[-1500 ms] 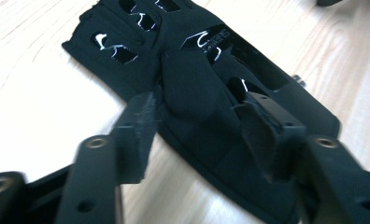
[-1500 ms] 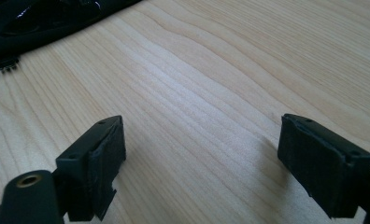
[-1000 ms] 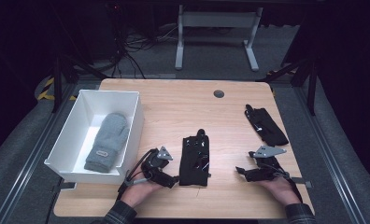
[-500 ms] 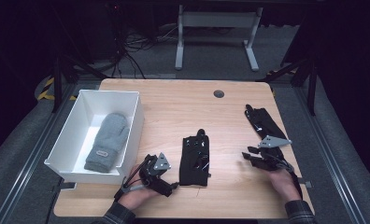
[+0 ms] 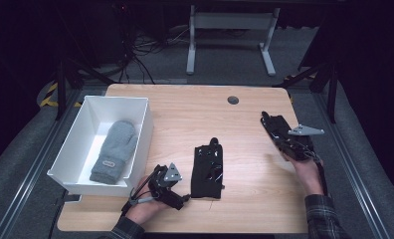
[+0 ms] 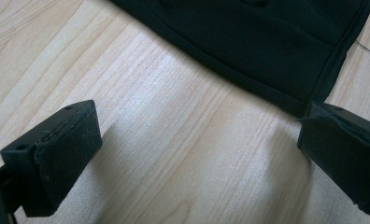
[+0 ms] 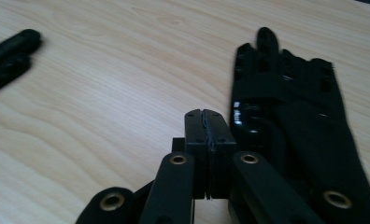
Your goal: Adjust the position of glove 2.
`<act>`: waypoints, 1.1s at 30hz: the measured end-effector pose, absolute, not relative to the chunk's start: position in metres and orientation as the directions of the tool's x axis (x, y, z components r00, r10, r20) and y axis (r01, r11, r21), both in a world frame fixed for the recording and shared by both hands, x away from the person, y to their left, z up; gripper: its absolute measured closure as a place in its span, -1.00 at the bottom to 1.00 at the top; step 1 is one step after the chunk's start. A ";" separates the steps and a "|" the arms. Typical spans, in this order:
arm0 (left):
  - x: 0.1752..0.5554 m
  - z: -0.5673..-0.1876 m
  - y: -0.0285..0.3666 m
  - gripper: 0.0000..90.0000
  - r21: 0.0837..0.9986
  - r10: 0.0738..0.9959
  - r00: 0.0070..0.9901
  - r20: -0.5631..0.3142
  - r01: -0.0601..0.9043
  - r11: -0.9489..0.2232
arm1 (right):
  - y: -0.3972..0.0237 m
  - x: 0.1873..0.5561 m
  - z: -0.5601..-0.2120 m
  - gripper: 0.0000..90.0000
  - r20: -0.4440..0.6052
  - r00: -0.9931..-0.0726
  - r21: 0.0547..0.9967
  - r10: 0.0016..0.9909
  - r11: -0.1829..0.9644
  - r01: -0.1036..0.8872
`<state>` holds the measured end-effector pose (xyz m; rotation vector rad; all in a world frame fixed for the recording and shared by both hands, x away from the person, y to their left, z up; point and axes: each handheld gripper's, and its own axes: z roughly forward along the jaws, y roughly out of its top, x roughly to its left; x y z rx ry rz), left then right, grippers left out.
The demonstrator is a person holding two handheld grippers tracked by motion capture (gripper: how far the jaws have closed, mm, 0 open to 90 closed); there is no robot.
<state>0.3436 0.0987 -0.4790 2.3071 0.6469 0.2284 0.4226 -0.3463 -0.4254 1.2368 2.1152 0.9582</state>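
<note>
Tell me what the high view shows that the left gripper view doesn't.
High view: a white bin at the table's left with a grey mitten inside, and a second black glove at the right. Left gripper view: a close look at the left gripper, whose jaws have just been opening and stand wide apart over bare wood, one pad right beside a cuff corner. Shared: the middle black glove, whose cuff that is, and the wooden table.
</note>
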 end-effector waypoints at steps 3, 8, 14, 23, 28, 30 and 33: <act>0.344 -0.479 0.099 -0.99 0.686 0.513 0.858 -0.020 0.385 -0.618 | -0.357 0.428 -0.429 1.00 -0.079 -0.426 0.768 0.901 0.327 0.551; 0.344 -0.479 0.099 -0.99 0.686 0.513 0.858 -0.021 0.386 -0.616 | -0.365 0.434 -0.433 1.00 -0.084 -0.406 0.761 0.910 0.321 0.564; 0.344 -0.479 0.098 -0.99 0.686 0.514 0.858 -0.021 0.386 -0.617 | -0.369 0.446 -0.445 1.00 -0.078 -0.399 0.727 0.913 0.326 0.604; 0.344 -0.479 0.098 -0.99 0.686 0.514 0.857 -0.021 0.386 -0.617 | -0.362 0.440 -0.450 1.00 -0.076 -0.431 0.691 0.899 0.359 0.627; 0.344 -0.479 0.098 -0.99 0.686 0.515 0.857 -0.020 0.387 -0.616 | -0.355 0.431 -0.449 1.00 -0.060 -0.457 0.681 0.887 0.371 0.631; 0.344 -0.479 0.098 -0.99 0.686 0.515 0.857 -0.020 0.387 -0.616 | -0.350 0.426 -0.448 1.00 -0.063 -0.472 0.675 0.879 0.386 0.629; 0.344 -0.479 0.098 -0.99 0.686 0.515 0.857 -0.021 0.387 -0.617 | -0.346 0.421 -0.448 1.00 -0.063 -0.487 0.667 0.871 0.400 0.629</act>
